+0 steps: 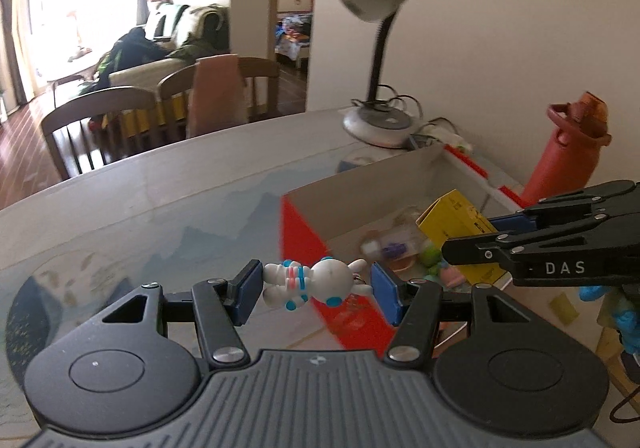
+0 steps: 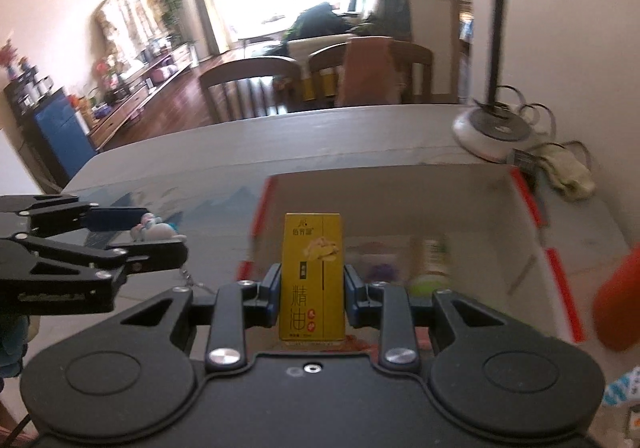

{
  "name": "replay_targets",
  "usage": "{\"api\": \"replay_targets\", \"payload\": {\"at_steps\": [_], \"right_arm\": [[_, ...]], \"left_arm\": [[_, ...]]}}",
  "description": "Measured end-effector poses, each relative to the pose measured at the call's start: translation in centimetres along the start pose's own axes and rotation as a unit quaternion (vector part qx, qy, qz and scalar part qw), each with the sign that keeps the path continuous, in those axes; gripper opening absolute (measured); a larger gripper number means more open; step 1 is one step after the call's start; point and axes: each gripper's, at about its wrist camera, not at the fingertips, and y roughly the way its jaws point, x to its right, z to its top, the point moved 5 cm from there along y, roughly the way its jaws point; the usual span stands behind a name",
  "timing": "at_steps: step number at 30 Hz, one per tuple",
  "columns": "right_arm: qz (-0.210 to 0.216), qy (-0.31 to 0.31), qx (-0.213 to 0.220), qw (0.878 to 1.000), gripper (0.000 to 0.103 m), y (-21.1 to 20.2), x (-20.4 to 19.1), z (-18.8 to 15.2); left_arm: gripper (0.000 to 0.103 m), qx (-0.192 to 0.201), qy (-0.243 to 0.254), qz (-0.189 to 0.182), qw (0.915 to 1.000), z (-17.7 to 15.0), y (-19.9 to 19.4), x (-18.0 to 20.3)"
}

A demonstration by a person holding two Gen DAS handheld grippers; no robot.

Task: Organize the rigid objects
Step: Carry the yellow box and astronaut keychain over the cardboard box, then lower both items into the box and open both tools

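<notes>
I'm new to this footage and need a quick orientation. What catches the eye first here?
Each claw carries something: the left claw grips a small white astronaut toy sideways, and the right claw clamps an upright yellow box. Both hang by an open cardboard box that already holds small items. A desk lamp stands behind it on the table.

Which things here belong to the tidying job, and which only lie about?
Part of the job:
- astronaut figure, in the left gripper
- yellow carton, in the right gripper
- cardboard box with small toys

Lying about:
- desk lamp
- red bottle
- chairs
</notes>
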Motion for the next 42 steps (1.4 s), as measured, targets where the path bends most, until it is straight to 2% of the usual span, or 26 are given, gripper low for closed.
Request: {"api": "replay_targets", "payload": {"at_steps": [9, 16, 22, 27, 32, 42], "right_arm": [[-0.052, 0.043, 0.031, 0.997, 0.029, -1.2, 8.0, 0.6], [-0.066, 0.051, 0.021, 0.996, 0.029, 0.3, 11.4, 0.5], [-0.067, 0.054, -0.006, 0.996, 0.029, 2.7, 12.4, -0.4], [-0.063, 0.045, -0.028, 0.997, 0.029, 4.5, 12.1, -1.1], [-0.065, 0.033, -0.049, 0.996, 0.029, 6.4, 11.9, -1.5], [-0.082, 0.0, -0.082, 0.993, 0.029, 8.0, 11.4, -2.7]], "left_arm": [[0.059, -0.016, 0.032, -0.023, 0.9991, 2.0, 3.8, 5.1], [0.059, -0.05, 0.049, -0.026, 0.9972, 2.3, 7.6, 7.7], [0.059, -0.088, 0.06, -0.024, 0.994, 1.8, 11.4, 9.1], [0.059, -0.115, 0.047, -0.039, 0.9915, 1.4, 14.2, 9.4], [0.059, -0.139, 0.058, -0.04, 0.9879, 1.1, 16.6, 9.9], [0.059, -0.19, 0.047, -0.041, 0.9799, -0.1, 18.7, 9.2]]}}
